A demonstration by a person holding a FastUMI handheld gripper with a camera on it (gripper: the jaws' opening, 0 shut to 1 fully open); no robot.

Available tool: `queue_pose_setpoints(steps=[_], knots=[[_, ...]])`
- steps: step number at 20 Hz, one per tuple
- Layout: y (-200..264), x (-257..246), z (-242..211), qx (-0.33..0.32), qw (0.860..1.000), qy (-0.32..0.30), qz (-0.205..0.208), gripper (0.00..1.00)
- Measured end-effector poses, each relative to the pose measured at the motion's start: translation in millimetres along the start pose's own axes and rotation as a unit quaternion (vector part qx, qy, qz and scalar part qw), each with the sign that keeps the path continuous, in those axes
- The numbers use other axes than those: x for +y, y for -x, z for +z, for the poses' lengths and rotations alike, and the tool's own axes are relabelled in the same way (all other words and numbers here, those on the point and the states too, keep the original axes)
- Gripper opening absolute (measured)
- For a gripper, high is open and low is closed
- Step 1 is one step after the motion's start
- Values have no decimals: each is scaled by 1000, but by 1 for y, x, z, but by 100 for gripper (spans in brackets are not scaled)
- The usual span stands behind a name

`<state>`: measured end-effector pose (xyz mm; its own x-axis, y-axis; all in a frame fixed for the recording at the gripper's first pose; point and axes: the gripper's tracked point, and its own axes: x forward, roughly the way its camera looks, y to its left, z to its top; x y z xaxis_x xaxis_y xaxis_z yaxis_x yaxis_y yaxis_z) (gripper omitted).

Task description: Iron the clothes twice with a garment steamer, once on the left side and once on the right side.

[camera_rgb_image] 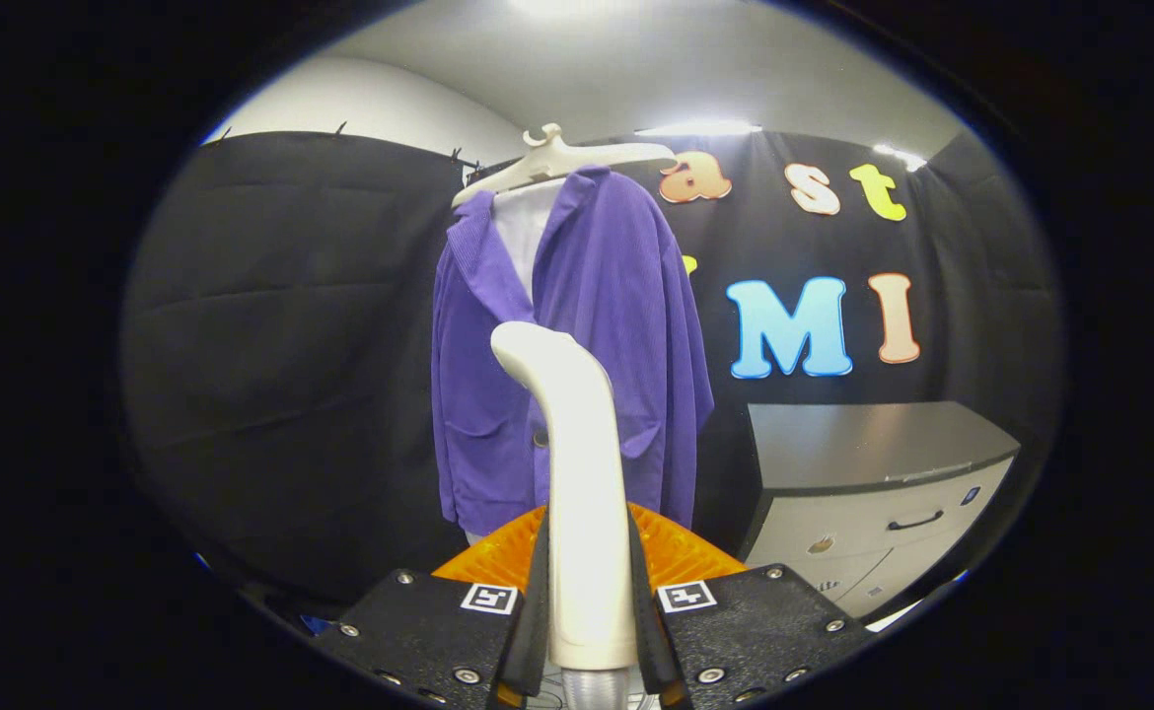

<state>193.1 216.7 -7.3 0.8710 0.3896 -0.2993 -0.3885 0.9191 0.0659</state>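
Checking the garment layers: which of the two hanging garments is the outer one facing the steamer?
The purple jacket. It hangs open over the white garment, seen at the neck opening. The gripper is shut on the steamer.

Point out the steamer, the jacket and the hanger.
steamer (pixel 587 473), gripper view, handle between the gripper (pixel 589 592) fingers.
jacket (pixel 626 325), gripper view, front panel.
hanger (pixel 577 158), gripper view, shoulder bar.

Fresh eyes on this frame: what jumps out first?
The purple jacket, hanging on a pale hanger against the black booth wall, straight ahead beyond the jaws. Next, the white steamer handle standing upright in the gripper, whose jaws are shut on it, its bent head reaching toward the jacket front. To the jacket's right stands a grey drawer cabinet.
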Motion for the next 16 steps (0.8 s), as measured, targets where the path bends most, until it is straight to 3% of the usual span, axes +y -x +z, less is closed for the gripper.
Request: queue_pose_setpoints(steps=[16], knots=[[-67, 63, 130, -120, 991, 18, 58, 37]])
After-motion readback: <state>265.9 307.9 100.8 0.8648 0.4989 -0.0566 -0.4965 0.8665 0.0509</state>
